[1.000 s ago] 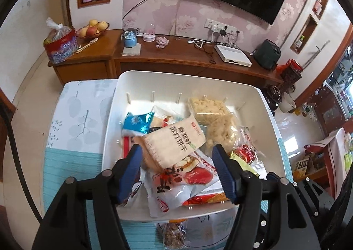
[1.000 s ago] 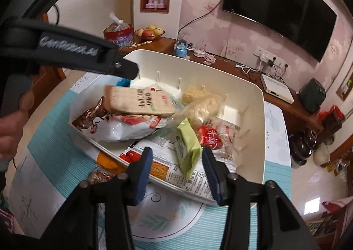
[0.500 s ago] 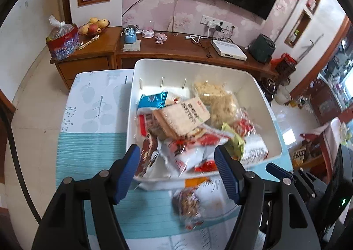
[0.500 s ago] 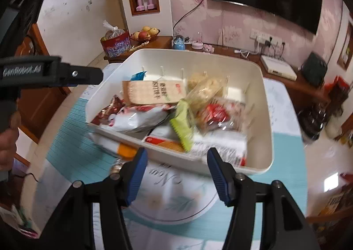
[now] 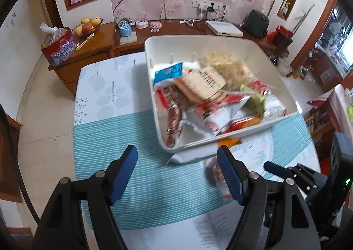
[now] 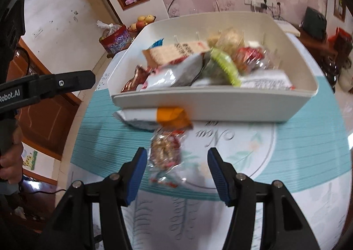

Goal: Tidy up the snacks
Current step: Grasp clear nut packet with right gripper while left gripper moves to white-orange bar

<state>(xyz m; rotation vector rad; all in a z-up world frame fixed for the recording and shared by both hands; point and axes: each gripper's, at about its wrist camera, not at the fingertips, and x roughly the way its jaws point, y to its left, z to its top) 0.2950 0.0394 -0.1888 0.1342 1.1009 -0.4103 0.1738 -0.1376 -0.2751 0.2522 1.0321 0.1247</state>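
On the teal striped tablecloth (image 6: 106, 139), nearest the cameras, the right gripper (image 6: 177, 162) is spread wide and empty, a clear snack packet (image 6: 165, 153) lying between its fingers. The left gripper (image 5: 177, 161) is likewise released, holding nothing. Beyond, a white-and-orange packet (image 6: 154, 116) lies tucked against the white bin (image 6: 220, 104). Snack packets (image 5: 205, 95) fill the bin in a loose pile.

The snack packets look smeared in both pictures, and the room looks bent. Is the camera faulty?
Probably not. Left wrist view: motion blur smears the packets in the white bin, while the left gripper is sharp. Right wrist view: the clear nut packet on the table is streaked; the right gripper stays crisp. Both lenses are fisheye, so walls curve and corners go black.
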